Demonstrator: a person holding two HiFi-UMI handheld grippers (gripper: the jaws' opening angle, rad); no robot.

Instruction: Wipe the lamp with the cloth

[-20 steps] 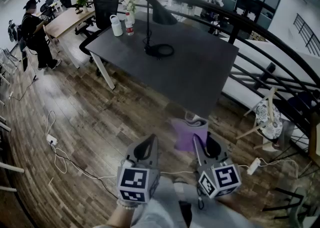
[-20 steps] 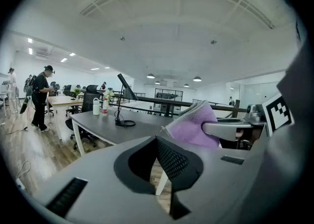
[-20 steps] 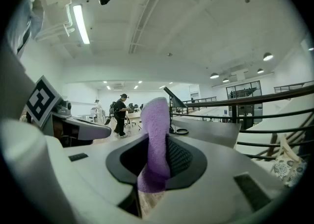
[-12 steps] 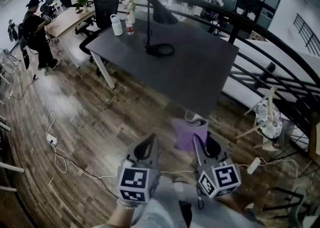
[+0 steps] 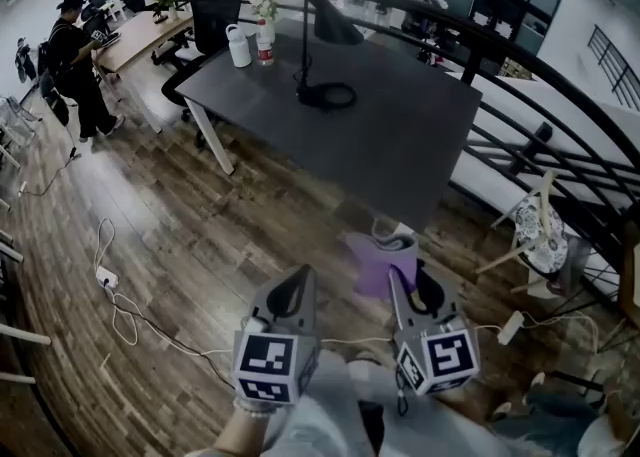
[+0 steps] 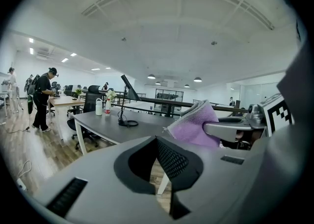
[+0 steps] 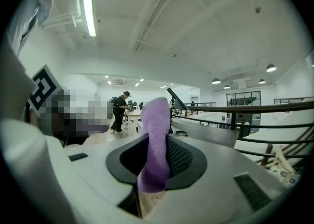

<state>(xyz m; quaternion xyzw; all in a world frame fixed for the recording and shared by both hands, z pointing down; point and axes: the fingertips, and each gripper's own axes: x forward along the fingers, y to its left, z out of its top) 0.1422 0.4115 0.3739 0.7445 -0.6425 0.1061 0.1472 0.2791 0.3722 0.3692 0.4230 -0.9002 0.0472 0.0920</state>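
The black desk lamp [image 5: 322,25] stands on the far part of a dark grey table [image 5: 400,155], its round base [image 5: 326,97] by the middle. It also shows small in the left gripper view [image 6: 127,87] and the right gripper view [image 7: 175,101]. A purple cloth [image 5: 380,263] hangs short of the table's near edge, with my right gripper [image 5: 405,290] shut on it. The cloth [image 7: 156,135] fills the right gripper's [image 7: 159,142] jaws. My left gripper [image 5: 292,293] is beside it, shut and holding nothing [image 6: 158,142]; the cloth [image 6: 196,127] appears to its right.
A white jug [image 5: 238,47], a bottle [image 5: 264,45] and flowers stand at the table's far corner, with an office chair [image 5: 213,3] behind. A curved black railing [image 5: 530,105] runs along the right. Cables [image 5: 115,295] lie on the wooden floor. A person [image 5: 70,50] stands far left.
The table and lamp have shifted slightly right and nearer in the head view. Both grippers keep their places, and the cloth stays in the right one.
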